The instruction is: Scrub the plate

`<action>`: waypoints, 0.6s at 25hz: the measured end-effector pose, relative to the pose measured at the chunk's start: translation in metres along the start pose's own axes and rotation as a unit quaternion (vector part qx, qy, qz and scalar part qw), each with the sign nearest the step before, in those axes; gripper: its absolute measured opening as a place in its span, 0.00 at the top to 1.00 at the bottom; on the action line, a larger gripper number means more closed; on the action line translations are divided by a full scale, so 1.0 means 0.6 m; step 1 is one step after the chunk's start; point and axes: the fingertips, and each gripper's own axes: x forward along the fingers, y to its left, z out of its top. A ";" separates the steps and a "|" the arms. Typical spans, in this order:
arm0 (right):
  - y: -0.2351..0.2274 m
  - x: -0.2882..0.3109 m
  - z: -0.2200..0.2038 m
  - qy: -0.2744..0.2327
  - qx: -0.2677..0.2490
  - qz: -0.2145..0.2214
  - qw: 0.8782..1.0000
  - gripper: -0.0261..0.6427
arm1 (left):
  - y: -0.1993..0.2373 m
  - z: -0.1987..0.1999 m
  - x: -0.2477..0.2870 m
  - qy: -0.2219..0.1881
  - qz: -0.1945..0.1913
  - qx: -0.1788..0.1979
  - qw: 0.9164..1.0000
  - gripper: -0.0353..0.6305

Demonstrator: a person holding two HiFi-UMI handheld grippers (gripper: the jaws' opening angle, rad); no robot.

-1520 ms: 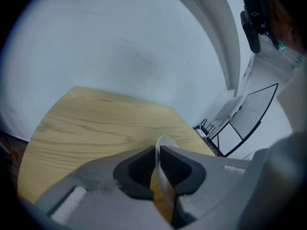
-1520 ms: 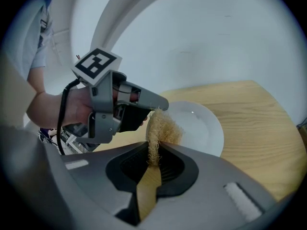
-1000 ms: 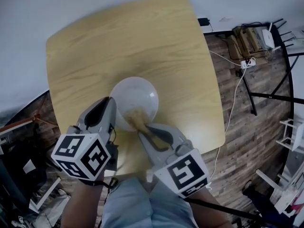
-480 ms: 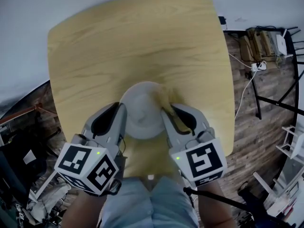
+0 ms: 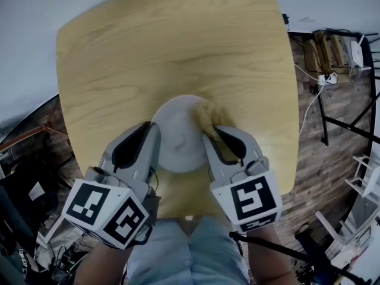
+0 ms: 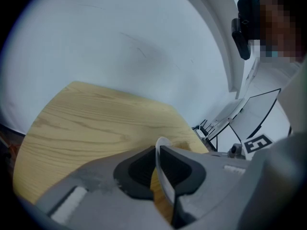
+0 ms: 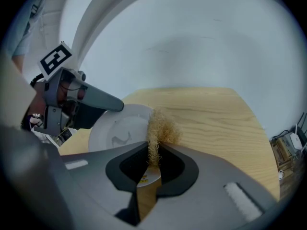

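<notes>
A round white plate (image 5: pixel 177 136) rests on the wooden table (image 5: pixel 166 46), just in front of me. My left gripper (image 5: pixel 148 128) is shut on the plate's left rim, and in the left gripper view that rim (image 6: pixel 162 145) stands edge-on between the pads of the left gripper (image 6: pixel 157 166). My right gripper (image 5: pixel 215 133) is shut on a tan fibrous scrubber (image 5: pixel 209 115), which lies against the plate's far right rim. The right gripper view shows the scrubber (image 7: pixel 161 127) sticking up out of the right gripper (image 7: pixel 153 159), over the plate (image 7: pixel 119 131) with a faint mark on it.
The table's right edge (image 5: pixel 290 117) drops to a plank floor with cables and a power strip (image 5: pixel 325 77). Dark clutter (image 5: pixel 24 200) lies at the lower left. Black stand legs (image 5: pixel 344 129) cross at the right. Part of a person (image 6: pixel 280 28) shows in the left gripper view.
My right gripper has carried the scrubber from the plate's near middle across to its far right rim. The left gripper has kept its hold on the left rim.
</notes>
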 end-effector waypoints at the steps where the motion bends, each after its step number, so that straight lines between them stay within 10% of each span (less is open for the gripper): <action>1: 0.003 -0.001 -0.001 -0.002 0.003 0.002 1.000 0.90 | -0.001 0.000 0.000 0.000 0.000 0.001 1.000 0.87; 15: 0.077 -0.033 -0.039 -0.010 0.055 0.055 0.997 0.90 | -0.010 -0.010 -0.011 -0.008 0.006 0.015 1.000 0.87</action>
